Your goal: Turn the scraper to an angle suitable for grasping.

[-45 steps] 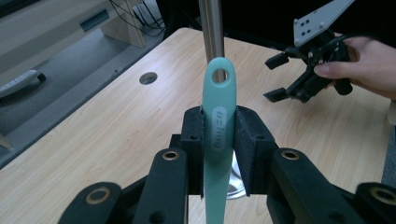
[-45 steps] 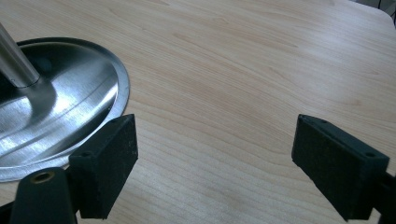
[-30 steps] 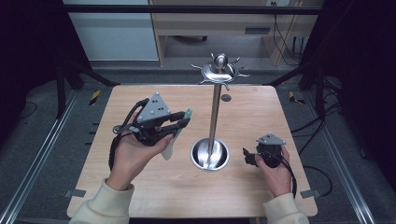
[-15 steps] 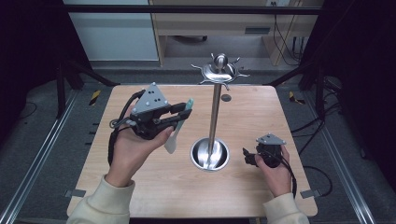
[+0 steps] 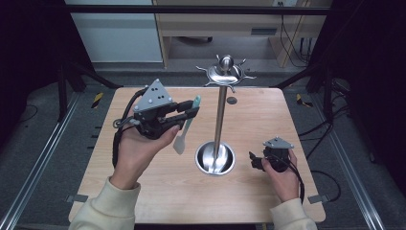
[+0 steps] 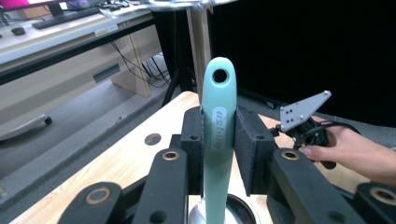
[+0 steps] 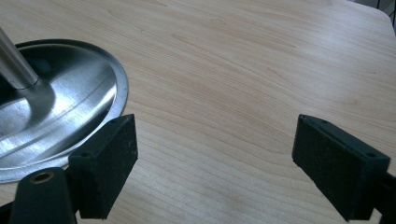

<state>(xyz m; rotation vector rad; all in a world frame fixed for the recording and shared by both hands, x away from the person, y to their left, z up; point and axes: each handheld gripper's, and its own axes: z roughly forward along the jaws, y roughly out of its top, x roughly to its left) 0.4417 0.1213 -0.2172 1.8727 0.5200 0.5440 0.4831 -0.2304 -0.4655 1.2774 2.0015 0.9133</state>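
My left gripper [image 5: 190,113] is raised above the left half of the wooden table [image 5: 268,115], shut on the mint-green handle of a spatula [image 5: 180,143]. The white blade hangs below the jaws and the handle's holed end [image 6: 219,75] points up toward the stand. A steel utensil stand [image 5: 220,120] rises from its round base [image 5: 215,158] at mid-table, with a ring of hooks [image 5: 225,74] on top. My right gripper [image 5: 253,160] rests low on the table to the right of the base, open, with only bare wood between its pads [image 7: 215,163].
A small dark hole [image 5: 231,100] marks the tabletop behind the stand. The stand's dished base [image 7: 56,112] lies just left of my right gripper's jaws. Metal frame rails run along both table sides, and a desk and cables stand beyond the far edge.
My left gripper has risen slightly with the spatula, bringing the handle's end a bit higher and closer to the stand. The right gripper has stayed still.
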